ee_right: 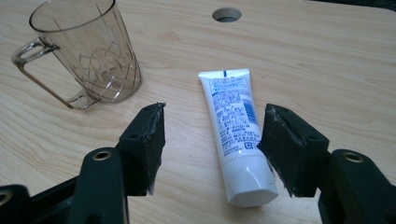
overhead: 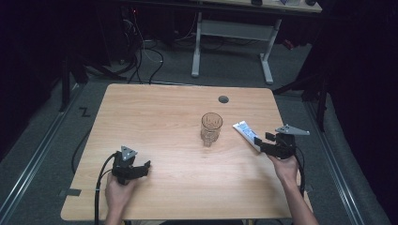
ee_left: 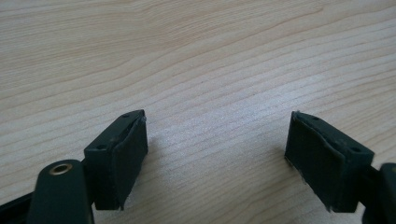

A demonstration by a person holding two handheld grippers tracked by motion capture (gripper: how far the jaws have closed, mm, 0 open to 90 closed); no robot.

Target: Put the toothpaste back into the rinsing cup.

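We find the right hand-held gripper [ee_right: 210, 149] spread astride the white plastic tube [ee_right: 236, 135] lying flat on the wooden bench [overhead: 155, 122], cap nearest. Risk: one pad sits closer, so closing may skid it toward the clear glass mug [ee_right: 88, 51]. The left hand-held gripper [ee_left: 217, 158] rests spread, empty.

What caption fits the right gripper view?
Open right gripper straddles a white tube lying flat beside a clear mug.

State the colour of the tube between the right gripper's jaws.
White with blue print, the tube shows best in the right gripper view.
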